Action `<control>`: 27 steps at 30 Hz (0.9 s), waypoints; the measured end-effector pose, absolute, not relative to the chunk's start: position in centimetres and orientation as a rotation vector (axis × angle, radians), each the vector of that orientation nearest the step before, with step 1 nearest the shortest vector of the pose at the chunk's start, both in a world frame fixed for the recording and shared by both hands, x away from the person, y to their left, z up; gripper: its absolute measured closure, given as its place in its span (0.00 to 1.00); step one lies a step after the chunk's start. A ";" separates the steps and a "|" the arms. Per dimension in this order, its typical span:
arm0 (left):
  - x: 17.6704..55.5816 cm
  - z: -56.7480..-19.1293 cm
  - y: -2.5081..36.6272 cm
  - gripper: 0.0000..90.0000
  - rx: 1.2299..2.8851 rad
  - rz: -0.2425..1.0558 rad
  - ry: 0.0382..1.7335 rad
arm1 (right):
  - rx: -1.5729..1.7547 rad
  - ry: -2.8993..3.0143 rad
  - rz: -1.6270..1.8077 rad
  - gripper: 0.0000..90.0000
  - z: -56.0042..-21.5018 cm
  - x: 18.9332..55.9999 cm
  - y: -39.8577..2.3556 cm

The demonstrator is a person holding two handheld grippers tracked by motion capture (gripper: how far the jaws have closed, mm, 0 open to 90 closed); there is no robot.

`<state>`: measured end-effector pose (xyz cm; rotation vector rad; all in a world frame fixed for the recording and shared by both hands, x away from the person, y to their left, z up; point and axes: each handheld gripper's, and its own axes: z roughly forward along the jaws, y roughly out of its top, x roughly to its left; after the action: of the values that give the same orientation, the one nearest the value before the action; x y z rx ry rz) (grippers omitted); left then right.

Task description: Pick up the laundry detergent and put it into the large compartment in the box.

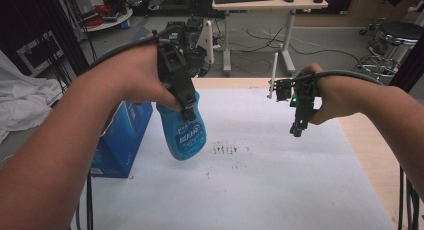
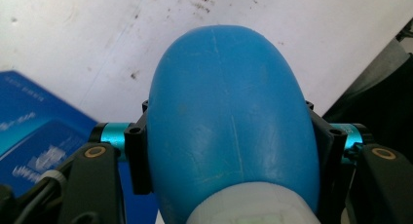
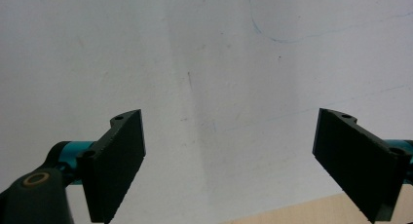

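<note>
The left gripper [image 1: 186,107] hangs above the tabletop [image 1: 280,185] at about ten o'clock from the middle of the white sheet, and its fingers [image 2: 139,156] pinch a blue bottle [image 1: 185,132] from both sides. The bottle is lifted clear of the surface, tilted, its rounded base pointing down towards six o'clock and its white label facing the camera in the high view. In the left gripper view the bottle [image 2: 229,117] bulges between the two black fingers, with a pale cap or collar at the bottom edge of the picture.

Just beside the bottle, at nine o'clock from it, a blue box [image 1: 122,140] stands at the left border of the sheet; its printed face also shows in the left gripper view [image 2: 34,136].

The right gripper [image 1: 298,125] hovers at about two o'clock over the sheet, well apart from the bottle, pointing down. Its fingers [image 3: 117,165] are spread wide with nothing between them, white sheet beneath and a strip of bare wood at the bottom right.

A patch of small dark specks [image 1: 225,150] marks the sheet near its middle, between the two grippers and nearer the bottle.
</note>
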<state>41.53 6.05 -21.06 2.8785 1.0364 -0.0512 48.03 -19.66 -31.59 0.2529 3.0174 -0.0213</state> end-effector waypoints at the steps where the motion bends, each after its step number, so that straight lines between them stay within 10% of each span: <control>1: 41.4 -20.6 6.4 0.40 2.880 -0.053 1.044 | 0.237 3.016 -0.022 0.12 -31.6 48.1 -19.7; 27: 40.7 -11.2 13.9 0.40 2.810 -0.073 1.230 | 0.223 3.013 -0.029 0.12 -31.3 47.6 -18.7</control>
<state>40.73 13.87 -11.18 2.8098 1.2298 -0.0727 47.60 -18.71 -31.32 0.2226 3.0127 -0.0288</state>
